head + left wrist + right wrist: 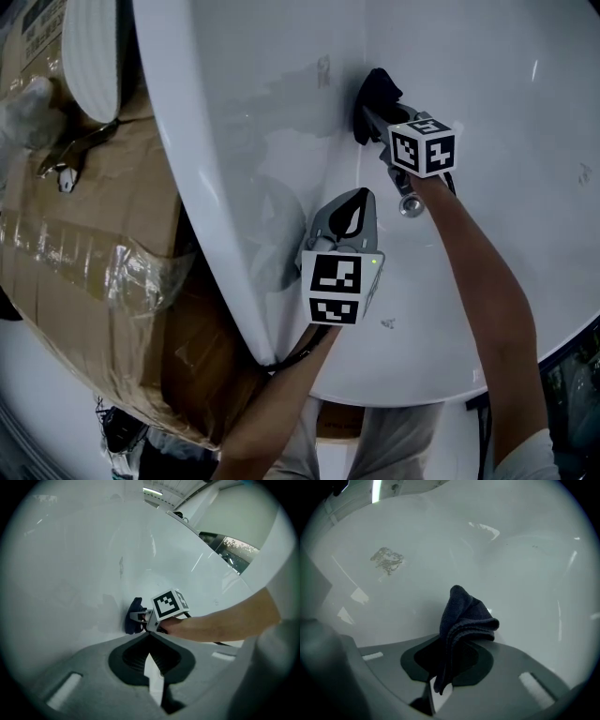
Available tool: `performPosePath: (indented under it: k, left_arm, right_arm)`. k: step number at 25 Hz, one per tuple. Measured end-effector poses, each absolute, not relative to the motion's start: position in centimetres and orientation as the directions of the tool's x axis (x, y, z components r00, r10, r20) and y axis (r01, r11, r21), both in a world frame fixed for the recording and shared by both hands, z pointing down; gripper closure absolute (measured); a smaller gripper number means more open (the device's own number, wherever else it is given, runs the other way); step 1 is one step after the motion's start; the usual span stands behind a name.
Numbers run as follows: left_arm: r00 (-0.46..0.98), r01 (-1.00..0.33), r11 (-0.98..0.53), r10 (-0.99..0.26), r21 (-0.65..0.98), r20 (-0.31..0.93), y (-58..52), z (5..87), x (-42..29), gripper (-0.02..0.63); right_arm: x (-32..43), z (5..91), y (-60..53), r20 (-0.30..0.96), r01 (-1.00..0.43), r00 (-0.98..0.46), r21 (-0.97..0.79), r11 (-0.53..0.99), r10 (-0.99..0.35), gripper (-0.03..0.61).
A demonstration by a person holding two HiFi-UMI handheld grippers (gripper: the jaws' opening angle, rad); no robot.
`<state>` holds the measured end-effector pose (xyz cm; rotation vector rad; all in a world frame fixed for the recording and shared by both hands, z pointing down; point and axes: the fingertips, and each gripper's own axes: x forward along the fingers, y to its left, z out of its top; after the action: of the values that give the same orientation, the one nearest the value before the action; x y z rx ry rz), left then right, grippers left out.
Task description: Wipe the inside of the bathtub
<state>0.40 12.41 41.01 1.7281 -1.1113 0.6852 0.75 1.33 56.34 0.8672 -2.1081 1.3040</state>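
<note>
The right gripper (377, 120) has its jaws clamped on a dark blue cloth (464, 620), folded and bunched, and presses it against the white inner wall of the bathtub (281, 84), at the far side of the basin. The left gripper (352, 211) hovers nearer, over the tub's sloping side, its jaws together at the tips with nothing between them. A cardboard box (84, 253) wrapped in clear film lies left of the tub rim.
</note>
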Motion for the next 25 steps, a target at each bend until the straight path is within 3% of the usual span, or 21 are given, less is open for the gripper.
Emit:
performPosePath:
  k: [14, 25]
  left_arm:
    - [0.429, -0.902, -0.137, -0.385, 0.410, 0.817, 12.0, 40.8, 0.3, 0.615]
    - [0.413, -0.908, -0.110, -0.404, 0.405, 0.816, 12.3, 40.3, 0.2, 0.615]
  right_arm:
    - [-1.9, 54.8, -0.4, 0.593, -0.650, -0.756, -0.732, 0.204, -0.277, 0.529]
    - [-3.1, 52.2, -0.7, 0.576, -0.628, -0.778, -0.726, 0.280, -0.251, 0.529]
